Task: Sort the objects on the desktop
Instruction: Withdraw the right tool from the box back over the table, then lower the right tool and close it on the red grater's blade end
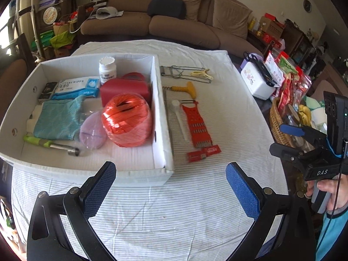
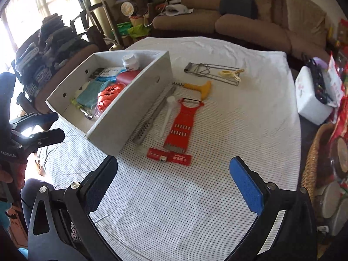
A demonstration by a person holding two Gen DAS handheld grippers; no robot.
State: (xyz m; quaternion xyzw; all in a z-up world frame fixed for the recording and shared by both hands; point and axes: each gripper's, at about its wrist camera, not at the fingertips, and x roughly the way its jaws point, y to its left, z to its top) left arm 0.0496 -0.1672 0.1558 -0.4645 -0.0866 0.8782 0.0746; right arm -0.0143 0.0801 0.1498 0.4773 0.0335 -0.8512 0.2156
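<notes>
- Table's covered with a white pinstriped cloth (image 1: 195, 206), kinda wrinkled toward the bottom of both frames.
- White box (image 1: 162, 117) sits left of centre in the left wrist view. Inside: an orange-red ball of twine (image 1: 127, 120), a teal cloth (image 1: 58, 117), a pack of wet wipes (image 1: 76, 87), a white pill bottle (image 1: 107, 67), a red pouch (image 1: 125, 90), and a green-handled tool (image 1: 51, 144) along its near edge.
- Loose stuff lies on the cloth right of the box: a red grater (image 2: 181, 126) in mid frame, a white scoop (image 2: 167, 113) just beside it, a yellow-handled corkscrew (image 2: 199, 87) above, a wire tool (image 2: 208, 71) with a yellow clip (image 2: 231, 74) near the top, and a red packet (image 2: 169, 156) just below the grater.
- A long metal grater (image 2: 152, 115) lies right along the box wall.
- Left gripper (image 1: 171, 191) hangs over bare cloth at the bottom of its frame, fingers spread wide, holding nothing.
- Right gripper (image 2: 174, 189), same deal: fingers apart, empty, below the red packet.
- Room: brown sofa (image 1: 184, 19) across the top of both frames, a wicker basket (image 2: 313, 165) and a white container (image 2: 311, 102) at the right edge, and folded clothes (image 2: 47, 50) stacked upper left in the right wrist view.
</notes>
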